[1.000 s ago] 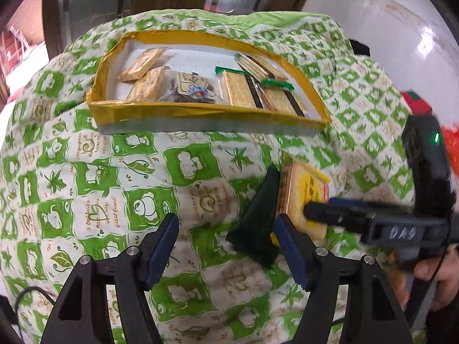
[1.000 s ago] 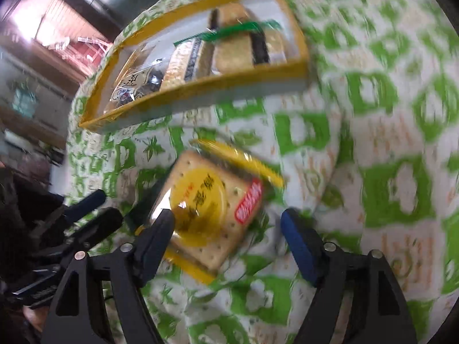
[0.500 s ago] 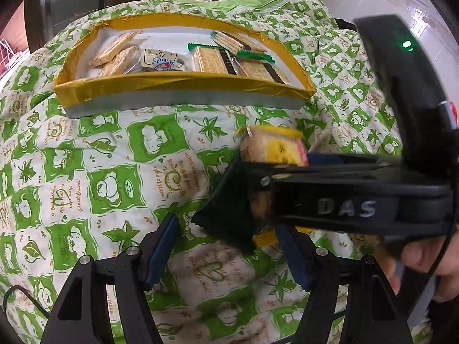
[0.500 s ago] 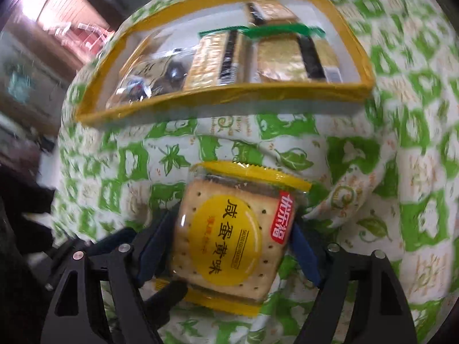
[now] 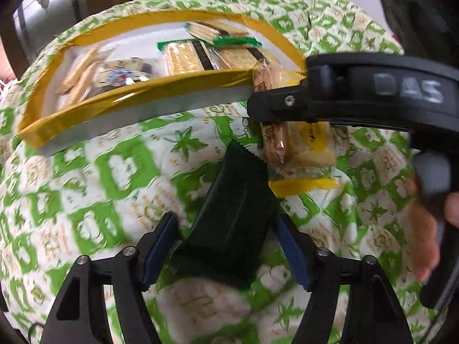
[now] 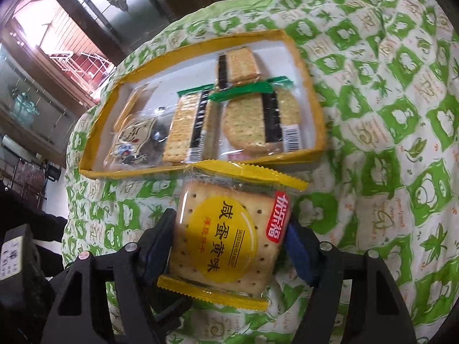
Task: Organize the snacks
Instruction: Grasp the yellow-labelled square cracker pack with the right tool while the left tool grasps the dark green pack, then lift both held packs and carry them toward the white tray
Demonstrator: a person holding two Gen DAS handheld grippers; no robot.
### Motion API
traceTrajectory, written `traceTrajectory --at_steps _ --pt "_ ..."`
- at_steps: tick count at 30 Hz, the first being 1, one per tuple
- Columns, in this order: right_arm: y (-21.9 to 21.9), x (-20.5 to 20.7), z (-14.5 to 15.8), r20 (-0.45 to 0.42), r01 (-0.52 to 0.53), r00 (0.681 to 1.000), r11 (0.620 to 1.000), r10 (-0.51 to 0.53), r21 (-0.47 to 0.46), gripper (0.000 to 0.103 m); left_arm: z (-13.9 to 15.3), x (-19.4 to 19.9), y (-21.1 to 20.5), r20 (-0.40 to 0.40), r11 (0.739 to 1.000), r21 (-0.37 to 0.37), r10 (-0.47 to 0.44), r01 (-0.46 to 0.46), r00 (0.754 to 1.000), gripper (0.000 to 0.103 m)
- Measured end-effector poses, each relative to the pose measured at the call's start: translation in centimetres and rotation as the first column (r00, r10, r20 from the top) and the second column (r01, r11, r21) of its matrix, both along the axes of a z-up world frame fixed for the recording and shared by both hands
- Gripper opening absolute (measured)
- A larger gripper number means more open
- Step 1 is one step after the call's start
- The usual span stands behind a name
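- Right gripper [image 6: 229,246] first: its blue pads clamp a yellow cracker packet [image 6: 226,243] from both sides, holding it clear of the green-and-white quilt [image 6: 387,143].
- The packet's label reads well: big black Chinese characters on a yellow disc, "SALTED EGG YOLK" in tiny print beside them, and a red corner tag with white characters.
- Over to the left gripper [image 5: 226,246]: its jaws are opening, and a dark green packet [image 5: 229,220] lies on the quilt between them; the pads do not look pressed on it. No writing shows on that wrapper.
- Just beyond the dark packet, the right gripper's black body crosses the left wrist view, with "DAS" in pale letters on it, and a hand [image 5: 424,229] is wrapped round its handle.
- The yellow packet sits just in front of the yellow-rimmed tray [image 6: 200,169], at its near edge.
- Inside the tray: three green-ended cracker packs [image 6: 186,126] with black stripes and barcodes, right of centre.
- At the tray's left end, a clear bag [image 6: 134,140] with a cartoon label; its writing is too small to read.
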State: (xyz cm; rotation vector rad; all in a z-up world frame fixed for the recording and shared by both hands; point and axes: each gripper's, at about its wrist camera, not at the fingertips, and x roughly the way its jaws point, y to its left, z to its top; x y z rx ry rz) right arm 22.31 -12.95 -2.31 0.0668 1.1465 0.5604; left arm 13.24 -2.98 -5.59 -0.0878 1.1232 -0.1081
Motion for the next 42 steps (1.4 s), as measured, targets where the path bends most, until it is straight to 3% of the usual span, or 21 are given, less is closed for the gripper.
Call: traceTrajectory --at_steps 5,7,9,10,15,19,23,32,36,42 --pt "-0.2 0.0 -0.4 -0.017 0.003 1.000 1.000 -0.003 0.011 0.072 -0.4 0.1 -1.0 0.027 0.996 0.081 -0.047 0.045 0.999 0.077" --pt "-0.5 -0.1 -0.4 -0.016 0.001 1.000 1.000 0.000 0.011 0.072 -0.1 0.1 -1.1 0.040 0.995 0.088 -0.047 0.044 0.998 0.068" --pt "-0.5 -0.3 -0.6 -0.017 -0.003 1.000 1.000 0.003 0.011 0.072 0.3 -0.4 0.1 0.051 0.999 0.042 -0.021 0.019 0.998 0.049" --pt "-0.5 -0.5 -0.6 -0.017 -0.007 1.000 1.000 0.007 0.010 0.072 0.5 -0.5 0.6 0.051 1.000 0.018 -0.008 0.007 0.999 0.048" --pt "-0.3 -1.1 -0.8 -0.020 -0.024 0.999 1.000 0.025 0.015 0.072 1.7 -2.2 4.2 0.041 0.989 -0.126 0.086 -0.081 0.995 0.048" --pt "0.1 -1.5 -0.9 -0.019 -0.047 0.999 0.999 0.047 0.022 0.072 2.2 -4.0 6.4 0.030 0.973 -0.176 0.159 -0.152 0.987 0.048" --pt "1.6 -2.2 -1.5 -0.007 -0.095 0.995 0.995 0.095 -0.015 0.072 1.0 -4.5 6.5 -0.011 0.968 -0.177 0.178 -0.177 0.984 0.048" --pt "3.1 -3.1 -2.8 0.037 -0.128 0.991 0.986 0.132 -0.108 0.072 0.7 -4.2 6.4 -0.024 0.963 -0.174 0.207 -0.208 0.978 0.048" --pt "2.9 -3.3 -2.2 0.052 -0.122 0.990 0.989 0.127 -0.085 0.071 1.2 -4.0 5.9 0.015 0.964 -0.164 0.215 -0.210 0.976 0.048" --pt "1.3 -3.6 0.0 0.075 -0.114 0.991 0.993 0.112 0.021 0.071 2.7 -4.4 5.8 0.054 0.965 -0.150 0.224 -0.213 0.973 0.048"
